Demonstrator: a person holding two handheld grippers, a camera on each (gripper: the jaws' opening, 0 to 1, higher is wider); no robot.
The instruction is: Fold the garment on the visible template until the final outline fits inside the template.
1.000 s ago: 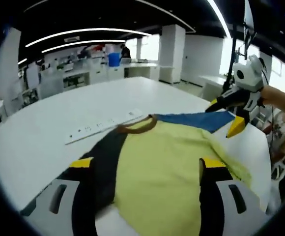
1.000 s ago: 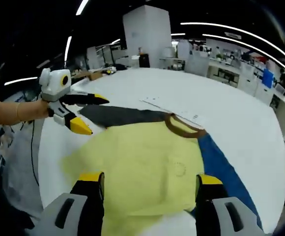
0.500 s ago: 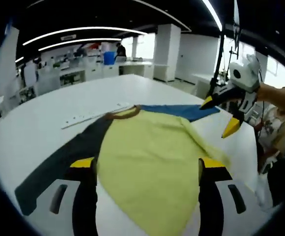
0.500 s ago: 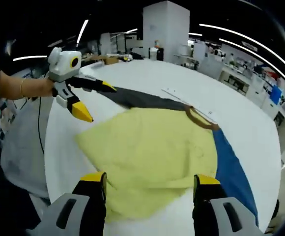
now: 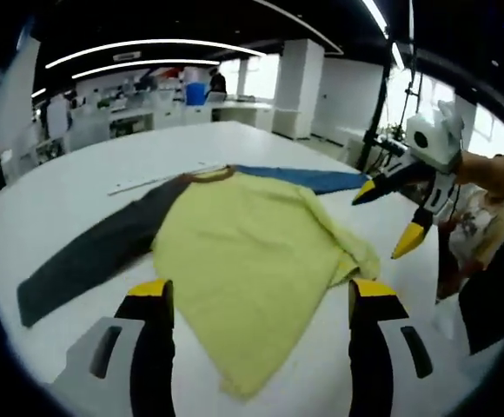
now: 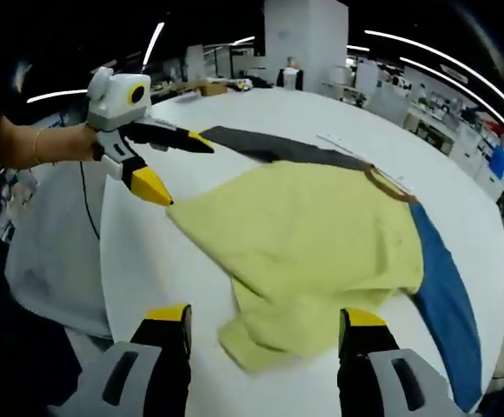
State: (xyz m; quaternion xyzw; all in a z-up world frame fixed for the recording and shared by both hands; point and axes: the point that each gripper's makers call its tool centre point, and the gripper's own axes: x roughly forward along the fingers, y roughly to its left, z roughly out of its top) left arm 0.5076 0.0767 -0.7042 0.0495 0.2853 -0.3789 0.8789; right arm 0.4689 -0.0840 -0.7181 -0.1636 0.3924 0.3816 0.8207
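Garment: yellow shirt (image 5: 243, 261) with one dark grey and one blue sleeve, spread mid-frame on the white worktop (image 5: 69, 200) (its lower hem rumpled).
Left gripper (image 5: 252, 300): fingers wide, empty, at lower frame.
Right gripper (image 6: 256, 326): fingers wide, empty, just before the rumpled hem.

Bare white table (image 6: 148, 261) lies open around the spread garment (image 6: 321, 234), with nothing standing on it nearby.
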